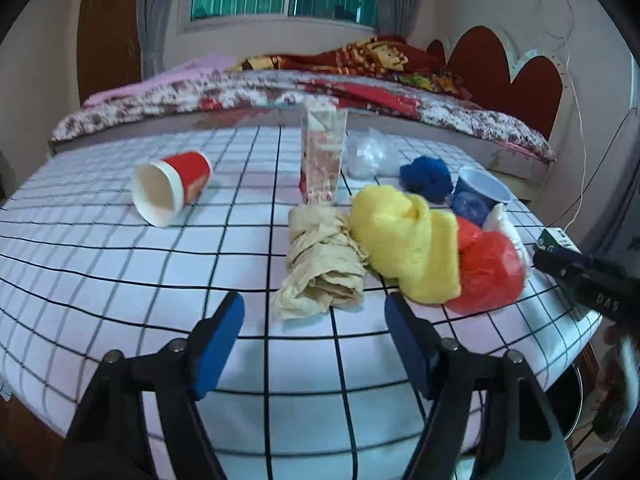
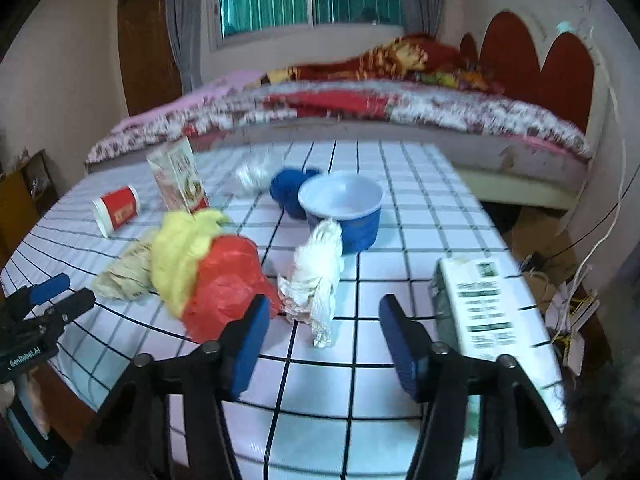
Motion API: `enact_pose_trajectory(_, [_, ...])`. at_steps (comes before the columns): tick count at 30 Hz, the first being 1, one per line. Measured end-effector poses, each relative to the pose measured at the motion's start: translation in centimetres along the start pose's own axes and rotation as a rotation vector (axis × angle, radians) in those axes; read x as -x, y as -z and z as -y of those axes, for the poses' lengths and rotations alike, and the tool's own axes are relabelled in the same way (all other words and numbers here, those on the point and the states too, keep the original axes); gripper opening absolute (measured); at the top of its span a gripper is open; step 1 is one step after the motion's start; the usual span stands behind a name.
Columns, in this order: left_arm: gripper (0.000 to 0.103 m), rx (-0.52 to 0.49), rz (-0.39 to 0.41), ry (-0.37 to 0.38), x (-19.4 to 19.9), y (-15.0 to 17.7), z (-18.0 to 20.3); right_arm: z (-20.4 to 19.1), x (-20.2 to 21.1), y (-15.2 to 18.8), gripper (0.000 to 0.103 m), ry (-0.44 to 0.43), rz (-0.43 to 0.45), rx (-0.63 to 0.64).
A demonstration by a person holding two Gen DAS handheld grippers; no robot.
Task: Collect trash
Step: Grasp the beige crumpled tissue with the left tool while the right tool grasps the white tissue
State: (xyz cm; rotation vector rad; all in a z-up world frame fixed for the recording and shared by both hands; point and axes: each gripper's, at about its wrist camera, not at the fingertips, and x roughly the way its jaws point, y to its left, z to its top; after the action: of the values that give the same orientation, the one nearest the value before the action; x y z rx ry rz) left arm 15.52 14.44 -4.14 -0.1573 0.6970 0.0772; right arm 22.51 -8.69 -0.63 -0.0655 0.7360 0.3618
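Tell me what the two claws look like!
Each claw has two black plastic arms with round silver bolts, ending in flat blue pads. That goes for the left claw and the right claw. Seen from the right camera, the left one's black body has white letters printed on it.

Grid-cloth table (image 1: 120, 264): red cup (image 1: 172, 186) on side, carton (image 1: 322, 154) upright, beige wad (image 1: 322, 264), yellow cloth (image 1: 404, 240), red bag (image 1: 486, 270), blue bowl (image 2: 344, 210), white tissue (image 2: 318, 276), box (image 2: 488, 304).
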Motion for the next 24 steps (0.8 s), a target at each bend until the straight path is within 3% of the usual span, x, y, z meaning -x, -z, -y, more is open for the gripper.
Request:
enact_pose_trajectory(13, [0.068,0.002,-0.077,0.021,-3.9,-1.9,0.2,0.9,-4.4,-1.4,0.046,-0.091,-0.083,-0.060])
enact_pose_trajectory(16, [0.056,0.007,-0.103,0.034,-4.6,-2.0,-0.1,0.2,-5.3,-1.5,0.046,-0.100,-0.107,-0.050])
enact_pose_trajectory(19, [0.043,0.012,-0.126,0.050,-5.0,-1.8,-0.2,-0.3,-5.6,-1.4,0.033,-0.108,-0.110,-0.044])
enact_pose_trajectory(23, [0.021,-0.008,-0.095,0.073,-4.4,-1.7,0.0,-0.4,-5.0,-1.5,0.028,-0.094,-0.085,-0.031])
enact_pose_trajectory(24, [0.020,-0.009,-0.083,0.076,-4.1,-1.6,0.0,-0.3,-4.6,-1.6,0.028,-0.086,-0.072,-0.025])
